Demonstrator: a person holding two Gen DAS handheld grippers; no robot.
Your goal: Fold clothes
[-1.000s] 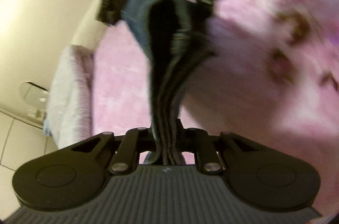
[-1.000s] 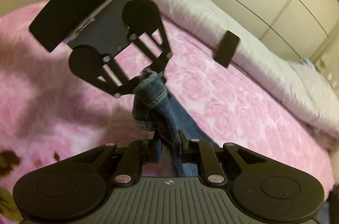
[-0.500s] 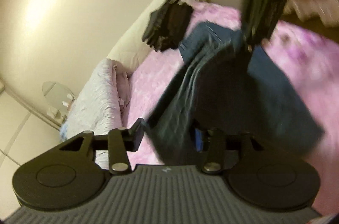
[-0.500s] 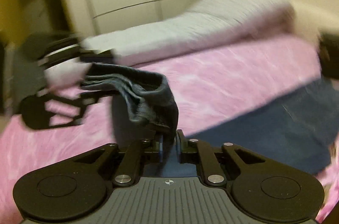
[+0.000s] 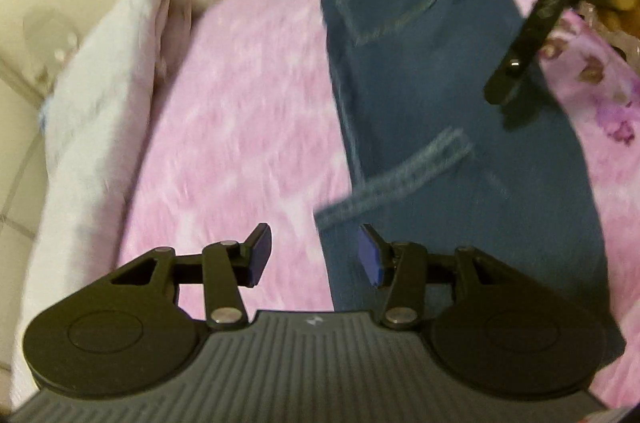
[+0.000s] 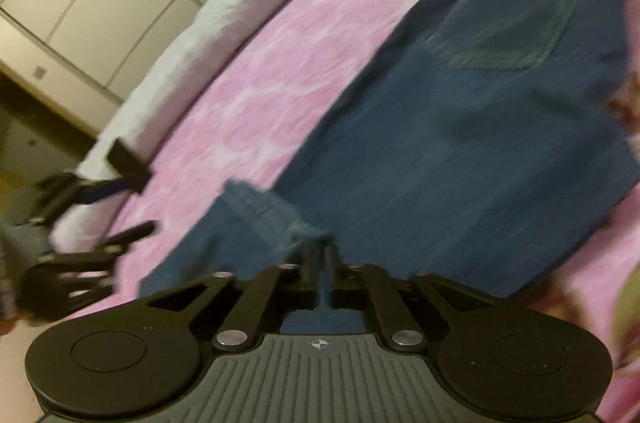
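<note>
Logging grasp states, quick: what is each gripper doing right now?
Left gripper: open, holding nothing.
Right gripper: closed on the jeans hem.

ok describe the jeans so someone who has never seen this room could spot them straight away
Start at the bed with the fluffy pink blanket, edged by a long white pillow. On the pink lies a folded pair of blue jeans, back pocket facing up. It is the only denim there; the right claw pinches its near edge, and the left claw is open beside it.
</note>
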